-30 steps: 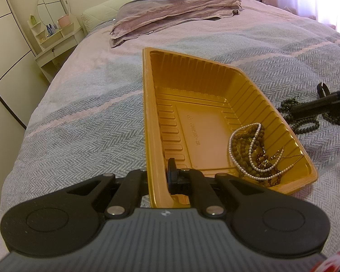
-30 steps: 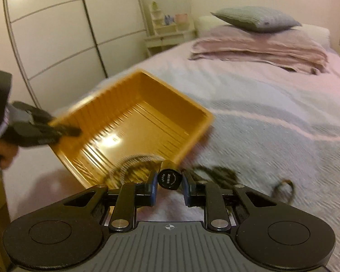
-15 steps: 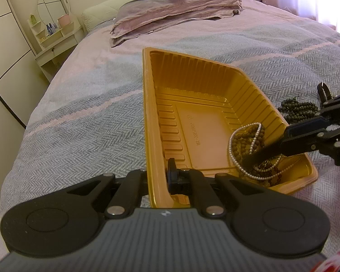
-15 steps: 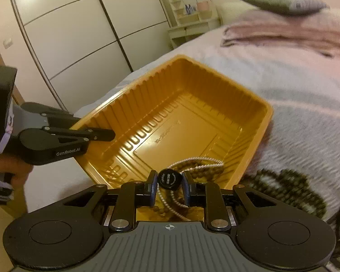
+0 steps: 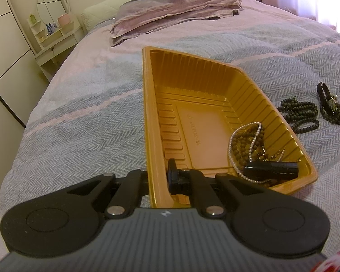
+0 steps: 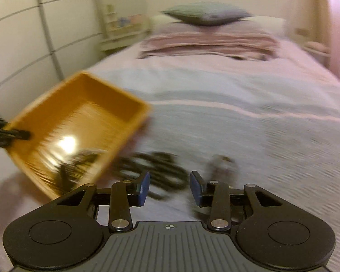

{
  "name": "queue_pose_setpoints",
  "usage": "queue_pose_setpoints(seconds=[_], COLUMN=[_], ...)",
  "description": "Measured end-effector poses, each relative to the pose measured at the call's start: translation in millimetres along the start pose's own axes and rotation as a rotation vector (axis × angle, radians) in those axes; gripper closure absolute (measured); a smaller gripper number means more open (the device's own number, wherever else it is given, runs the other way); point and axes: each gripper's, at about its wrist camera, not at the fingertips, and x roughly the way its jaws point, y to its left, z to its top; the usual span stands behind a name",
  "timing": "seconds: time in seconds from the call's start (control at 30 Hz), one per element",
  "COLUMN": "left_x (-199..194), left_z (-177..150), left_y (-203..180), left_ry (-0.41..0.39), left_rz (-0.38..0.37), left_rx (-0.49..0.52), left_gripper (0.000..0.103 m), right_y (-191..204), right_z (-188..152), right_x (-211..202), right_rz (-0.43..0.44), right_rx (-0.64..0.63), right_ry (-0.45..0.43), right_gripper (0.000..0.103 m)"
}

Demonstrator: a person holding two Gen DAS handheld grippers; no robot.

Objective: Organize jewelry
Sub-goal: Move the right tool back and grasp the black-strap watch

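A gold plastic tray (image 5: 192, 72) lies on the bed, and my left gripper (image 5: 158, 174) is shut on its near wall. In the tray's near right corner lie a pearl necklace (image 5: 232, 149), brown beads (image 5: 238, 140) and a black tube (image 5: 270, 168). Right of the tray, on the cover, lie a dark bead strand (image 5: 299, 115) and a black watch (image 5: 328, 99). The right wrist view is blurred. In it my right gripper (image 6: 170, 181) has its jaws opening with nothing between them, over the dark bead strand (image 6: 156, 170), with the tray (image 6: 79, 104) to its left.
The bed has a grey and pink herringbone cover (image 5: 79, 136), with stacked pillows (image 5: 170, 6) at its head. A white vanity with a round mirror (image 5: 54, 27) and wardrobe doors (image 6: 34, 34) stand along the bed's left side.
My right gripper carried the black tube over the tray, let it go there, and swung back right toward the beads with its jaws apart. The left gripper and tray have not moved.
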Motion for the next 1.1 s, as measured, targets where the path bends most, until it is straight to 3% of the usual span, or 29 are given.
queue_pose_setpoints(seconds=[0.13, 0.3, 0.87, 0.9, 1.0, 1.1], left_x=[-0.8, -1.1, -1.1, -1.0, -0.9, -0.5], left_z=[0.2, 1.0, 1.6, 1.7, 1.7, 1.6], left_y=[-1.4, -2.0, -1.7, -1.8, -1.5, -0.8], left_ry=[-0.002, -0.001, 0.001, 0.001, 0.002, 0.001], left_rz=[0.003, 0.006, 0.008, 0.008, 0.007, 0.006], left_rx=[0.003, 0.007, 0.01, 0.011, 0.01, 0.009], left_gripper=[0.098, 0.098, 0.099, 0.099, 0.099, 0.099], right_y=[-39.1, -61.4, -47.3, -45.7, -40.2, -36.6], right_z=[-21.7, -40.1, -37.4, -37.6, -39.2, -39.4], right_x=[-14.1, -19.8, 34.2, 37.5, 45.7, 41.4], right_rz=[-0.114, -0.173, -0.24, -0.248, -0.28, -0.291], right_rx=[0.055, 0.055, -0.205, -0.225, -0.288, -0.292], right_ry=[0.04, 0.081, 0.123, 0.128, 0.146, 0.135], right_gripper=[0.06, 0.06, 0.06, 0.062, 0.094, 0.094])
